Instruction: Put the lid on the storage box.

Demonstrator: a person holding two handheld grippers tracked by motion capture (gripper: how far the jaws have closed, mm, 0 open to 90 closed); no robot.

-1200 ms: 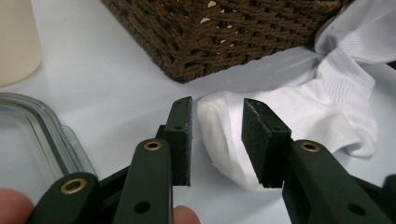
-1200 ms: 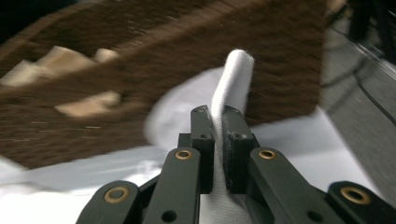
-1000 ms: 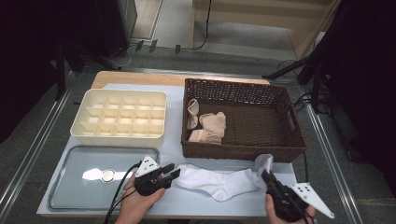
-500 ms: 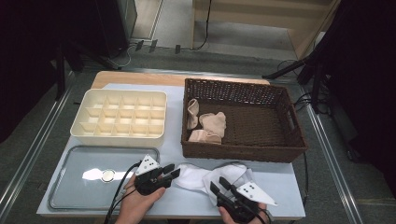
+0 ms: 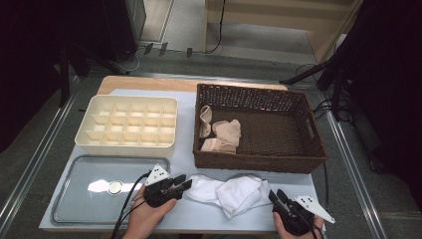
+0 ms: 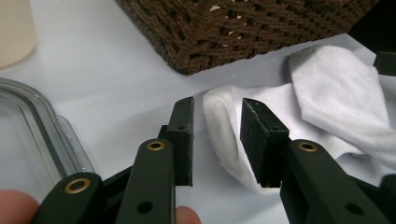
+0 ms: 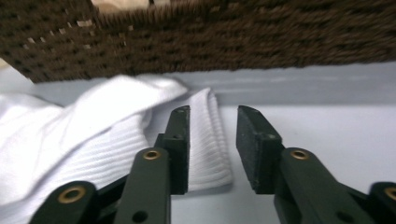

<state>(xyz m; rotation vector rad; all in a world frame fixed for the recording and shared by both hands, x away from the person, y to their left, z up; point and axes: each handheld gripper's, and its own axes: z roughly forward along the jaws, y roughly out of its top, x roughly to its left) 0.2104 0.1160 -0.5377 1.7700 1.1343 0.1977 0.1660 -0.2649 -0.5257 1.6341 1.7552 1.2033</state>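
Light table (image 5: 184, 149), near edge toward the person. Brown wicker basket (image 5: 259, 124) at right rear, beige socks (image 5: 219, 135) bunched in its left part. Cream divided tray (image 5: 128, 124) at left rear. Clear flat tray (image 5: 74, 199) at front left, small round thing (image 5: 115, 187) inside. White sock (image 5: 226, 191) crumpled on the table just in front of the basket, between both grippers, one end folded over the middle. Left gripper (image 5: 180, 183) at the sock's left end, jaws apart, sock edge lying between them in the left gripper view (image 6: 224, 135), not pinched. Right gripper (image 5: 276, 195) just beside the sock's right end, jaws apart; in the right gripper view ribbed cuff (image 7: 210, 140) partly behind the left jaw and in the gap, nothing clamped.
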